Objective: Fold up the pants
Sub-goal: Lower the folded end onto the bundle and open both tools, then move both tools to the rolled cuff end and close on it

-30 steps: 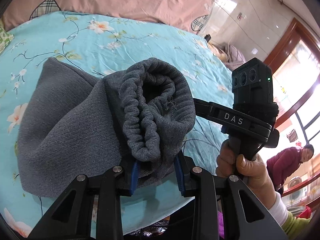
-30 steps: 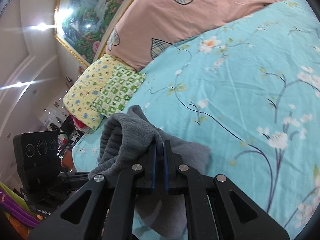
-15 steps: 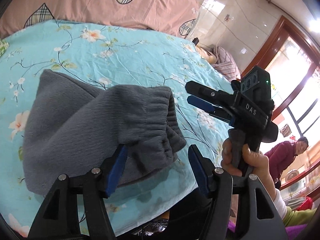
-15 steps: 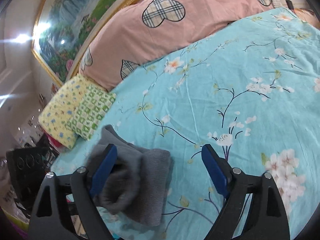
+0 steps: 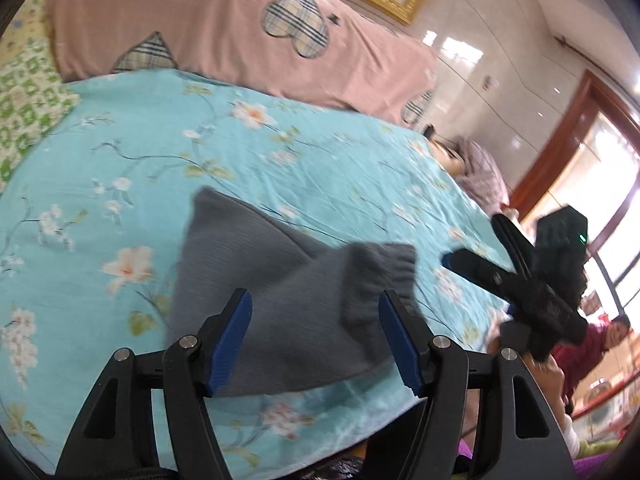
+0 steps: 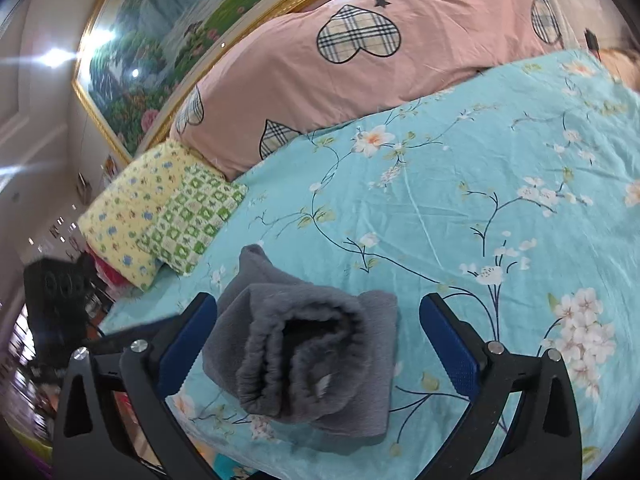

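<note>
Folded grey pants [image 6: 308, 360] lay in a compact bundle near the front edge of a bed covered by a turquoise floral sheet [image 6: 460, 208], with a pink heart-patched quilt [image 6: 360, 64] piled behind. Both the left gripper [image 5: 316, 336] and the right gripper [image 6: 320, 352] hung just above the bundle, blue-padded jaws spread wide and holding nothing.

Matt grey knit pants [image 6: 316, 360], smooth, probably cotton floral sheet [image 6: 460, 208]
</note>
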